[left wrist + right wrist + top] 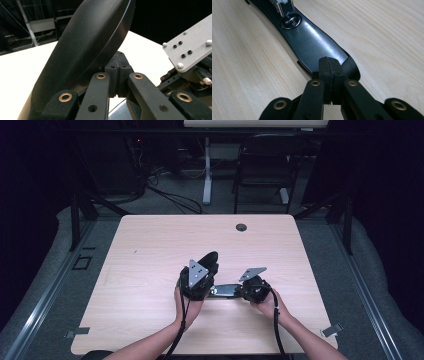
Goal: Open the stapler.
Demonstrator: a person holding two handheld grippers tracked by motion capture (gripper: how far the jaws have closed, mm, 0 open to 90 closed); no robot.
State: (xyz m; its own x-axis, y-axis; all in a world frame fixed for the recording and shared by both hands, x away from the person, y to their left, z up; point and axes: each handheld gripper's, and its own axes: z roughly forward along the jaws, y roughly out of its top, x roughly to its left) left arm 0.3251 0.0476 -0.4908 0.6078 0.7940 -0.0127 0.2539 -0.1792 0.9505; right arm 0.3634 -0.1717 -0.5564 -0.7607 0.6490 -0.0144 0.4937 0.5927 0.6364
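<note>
near the table's middle lies the glossy black plastic stapler (220,287), top arm raised; right gripper (329,65), jaws pressed together, should pin its base while left gripper (117,72), likewise closed, steadies the arm.

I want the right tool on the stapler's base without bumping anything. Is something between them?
Nothing visible stands between them. The right tool, jaws shut, is already at the end of the stapler's base, which lies flat on the table. The left tool, also shut, sits against the raised stapler arm.
</note>
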